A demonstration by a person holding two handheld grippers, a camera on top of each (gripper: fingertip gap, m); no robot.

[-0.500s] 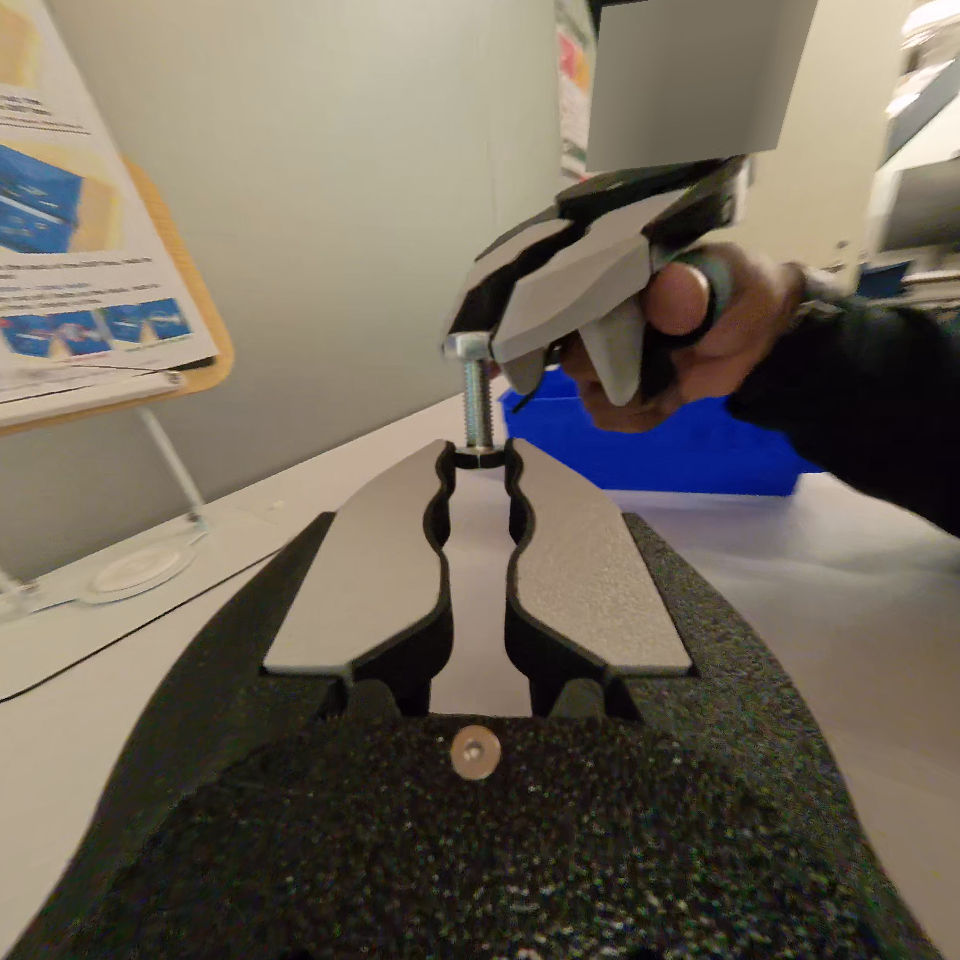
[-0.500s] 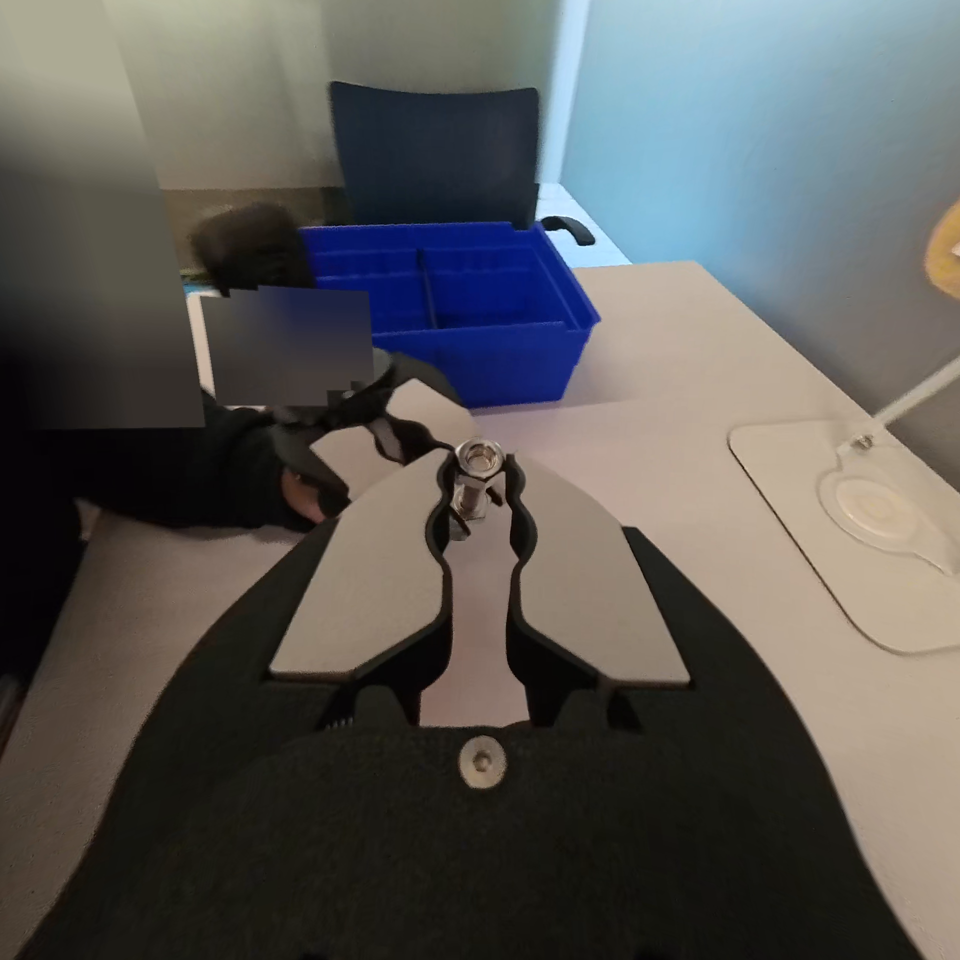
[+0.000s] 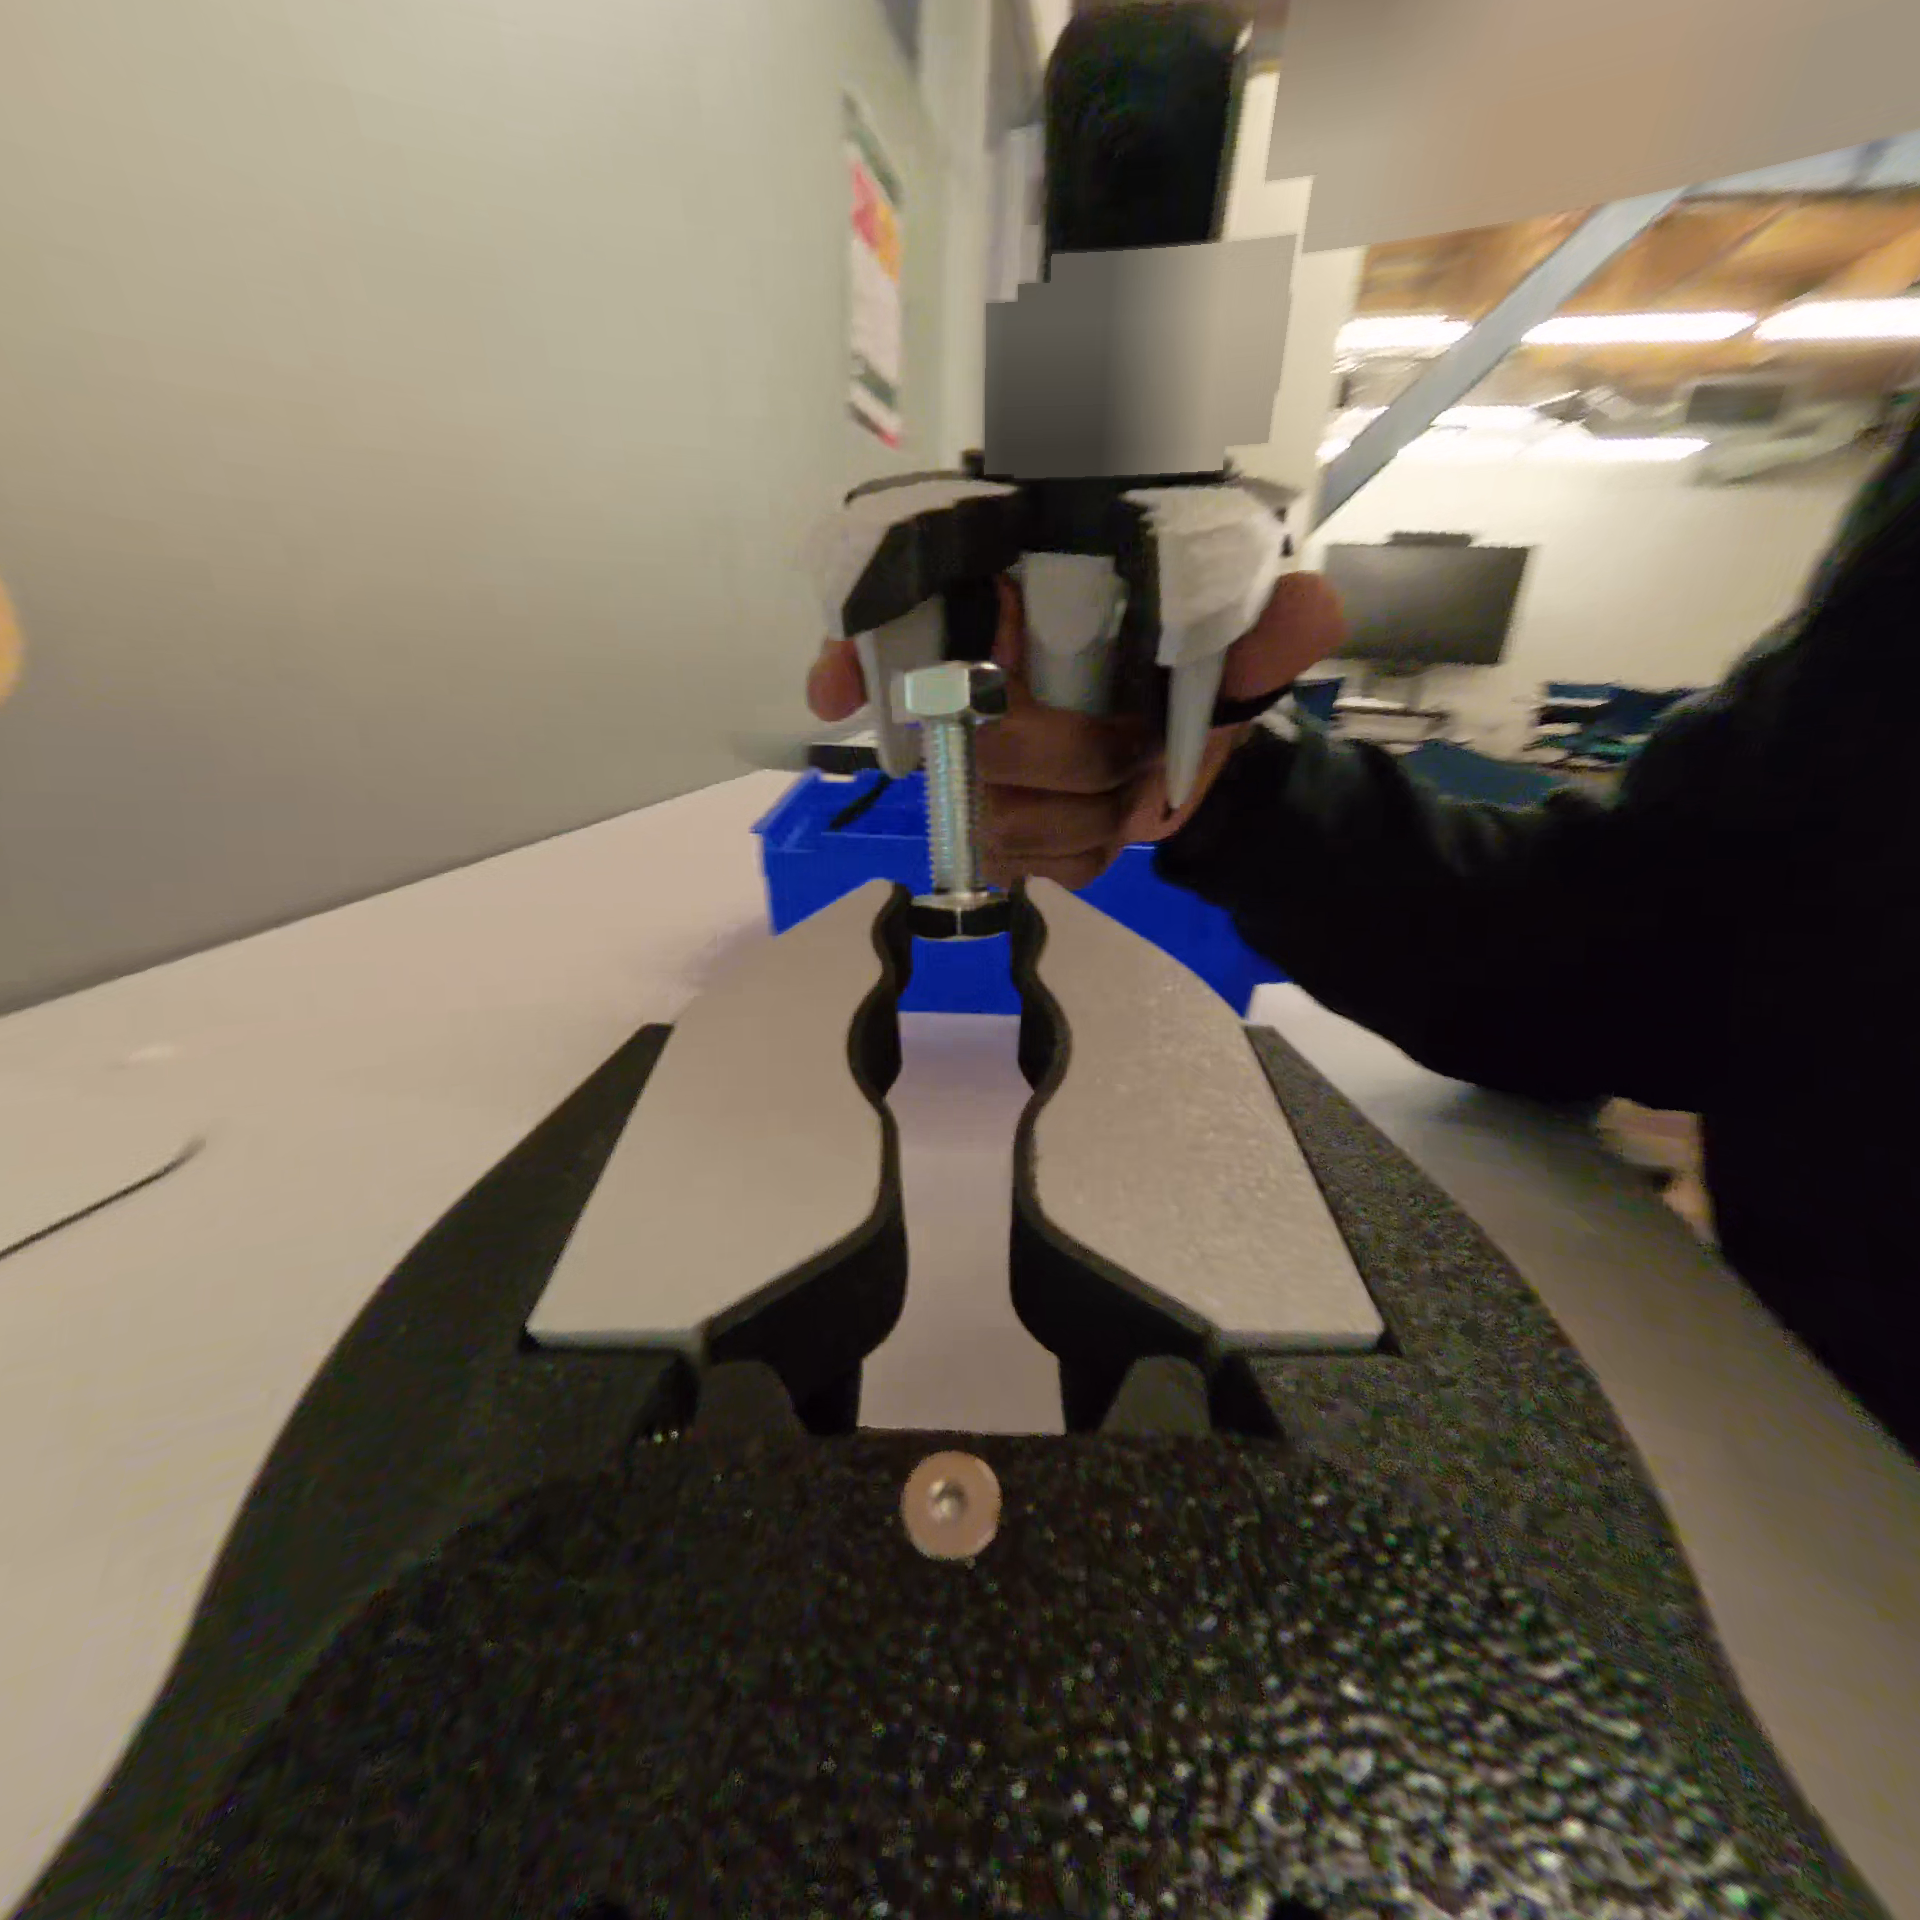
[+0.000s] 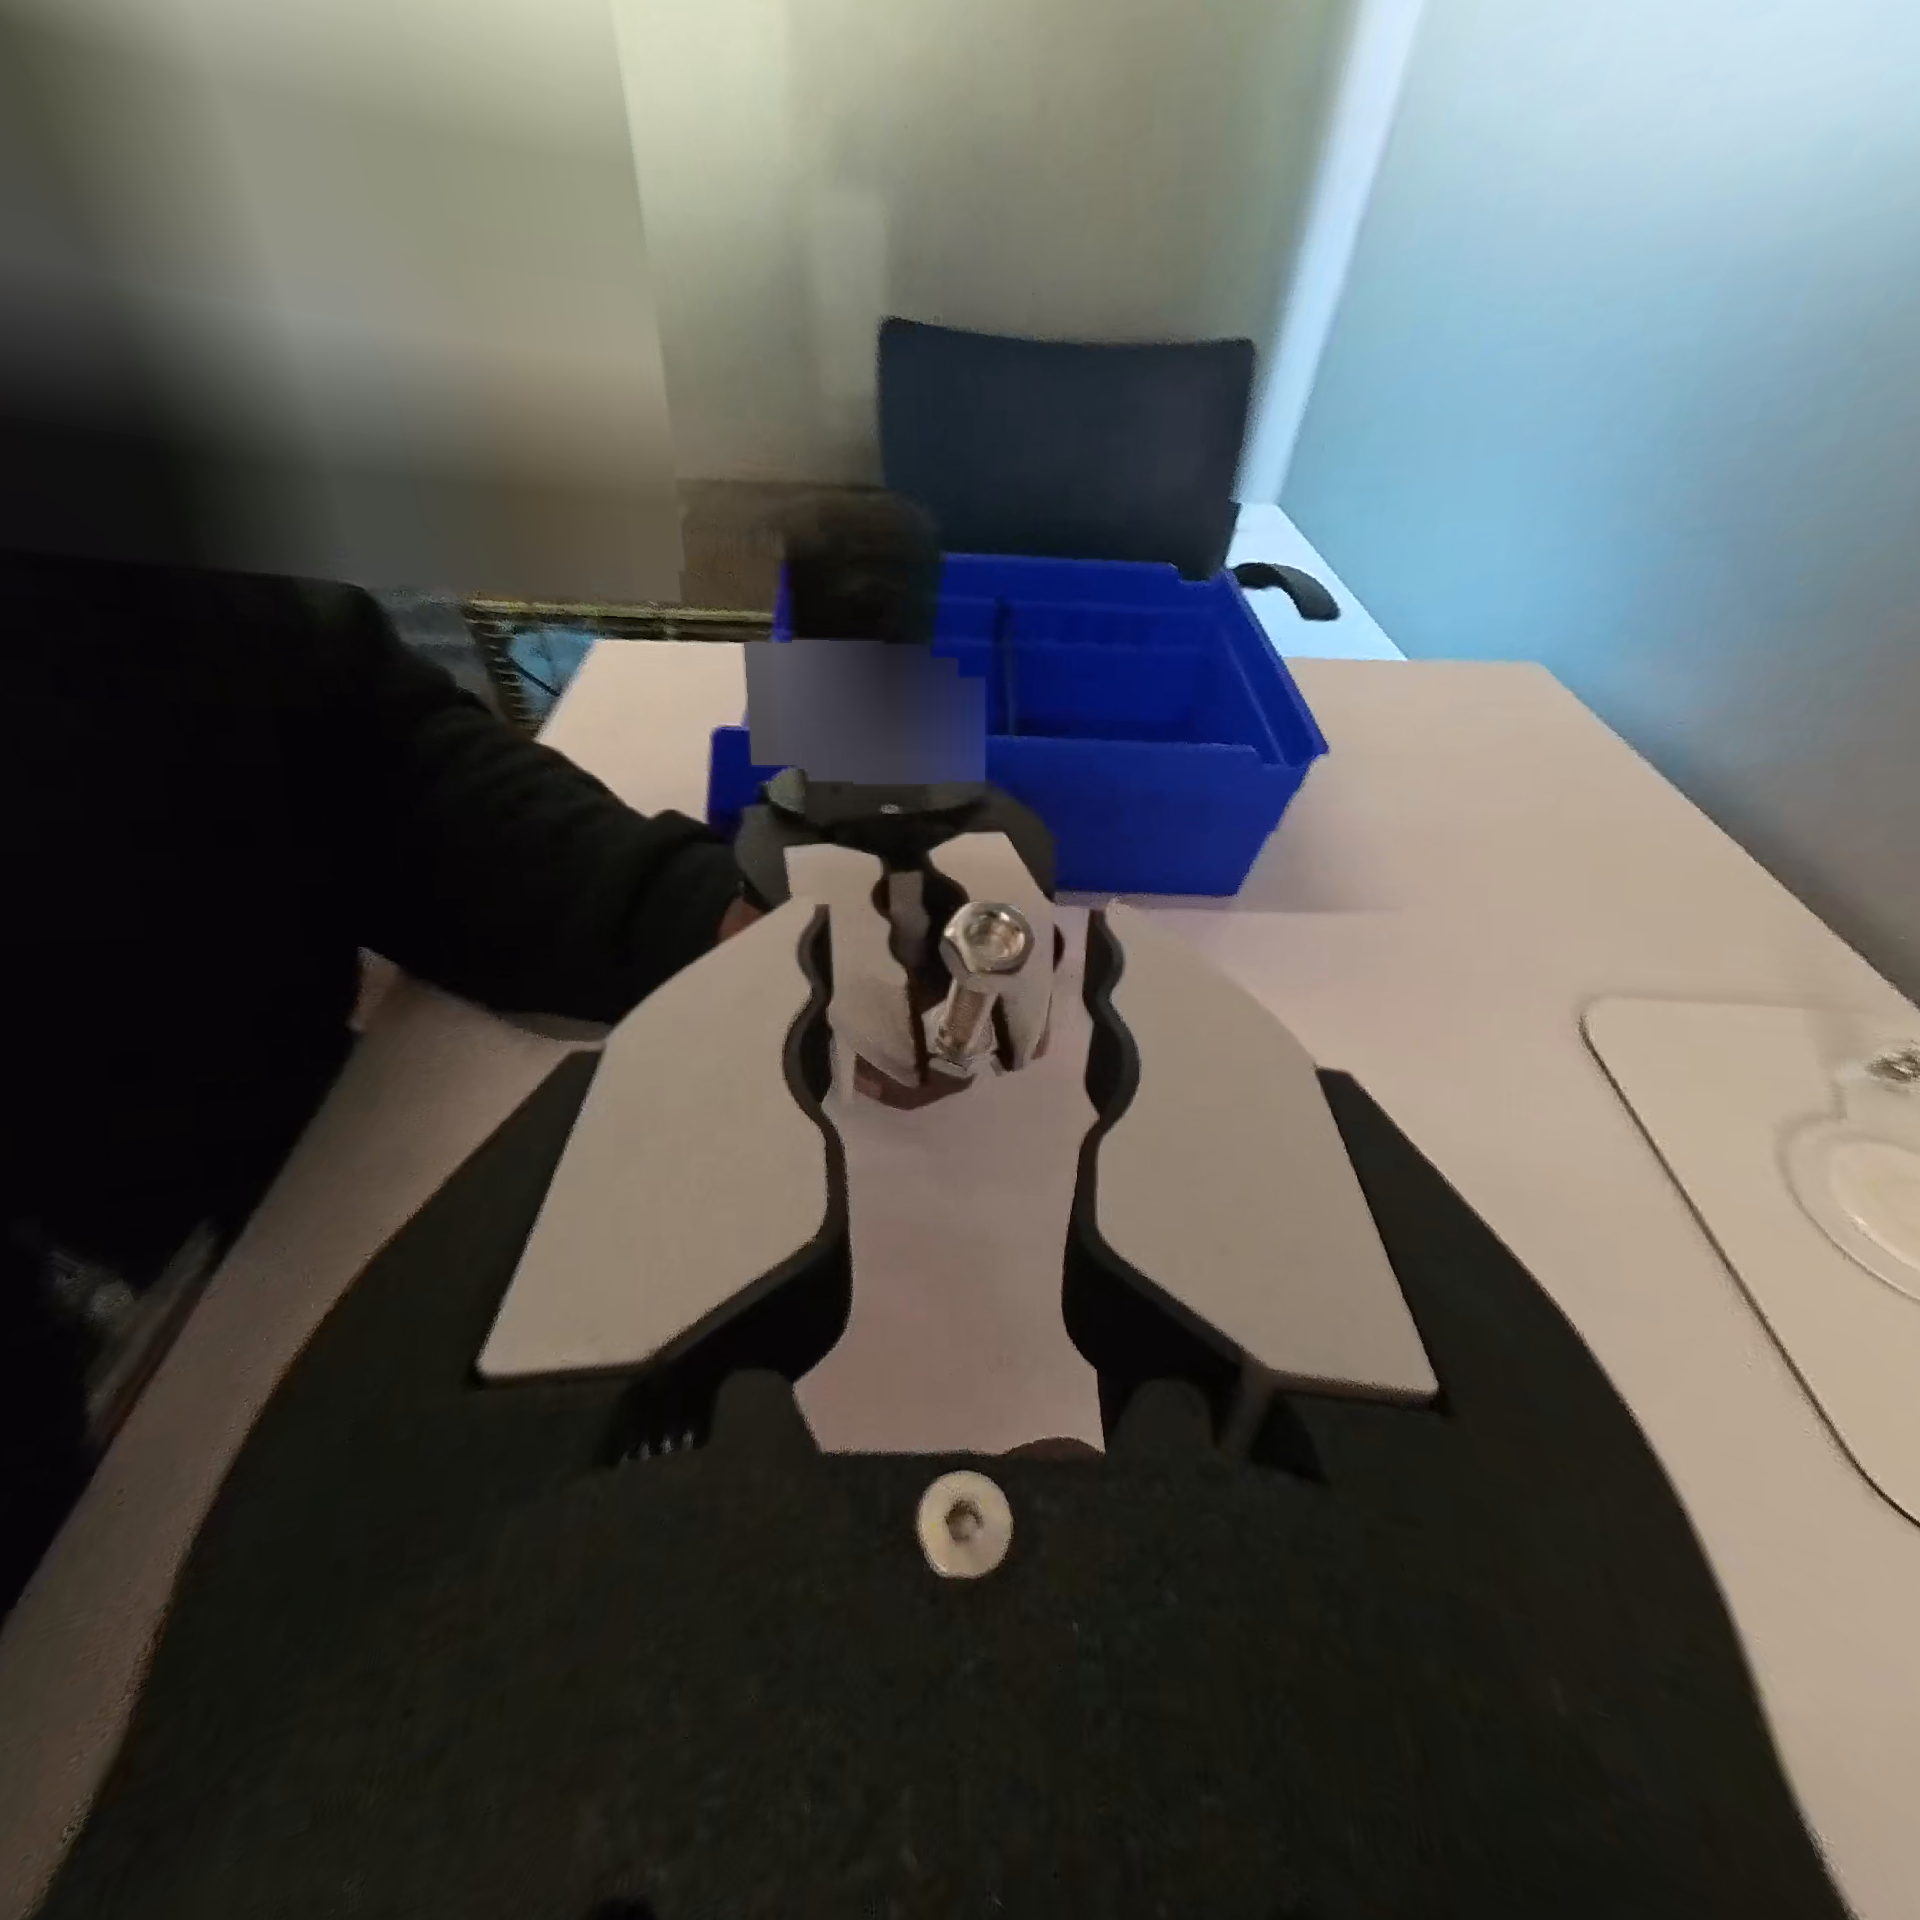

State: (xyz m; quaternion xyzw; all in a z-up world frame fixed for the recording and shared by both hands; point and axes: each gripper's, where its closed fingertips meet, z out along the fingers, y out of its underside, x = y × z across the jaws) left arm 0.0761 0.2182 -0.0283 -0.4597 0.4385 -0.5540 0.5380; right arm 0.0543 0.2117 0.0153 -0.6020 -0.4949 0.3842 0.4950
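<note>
The left gripper [image 3: 958, 920] is pinching the nut [image 3: 958, 918] at the foot of an upright silver bolt [image 3: 953, 790], above the white table [image 3: 364, 1039]. The right gripper [image 4: 961, 971] is hanging spread wide around the bolt head [image 4: 987, 938], gripping nothing, so the bolt looks seated in the nut and just let go.

light: dim, soft indoor | blur: motion-smeared background | distortion: wide-angle edges bowed

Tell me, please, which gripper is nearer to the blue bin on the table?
Left. The left gripper, shut on a nut threaded on an upright bolt, sits just in front of the blue bin. The right gripper, fingers open around the bolt without touching, hangs farther back.
</note>
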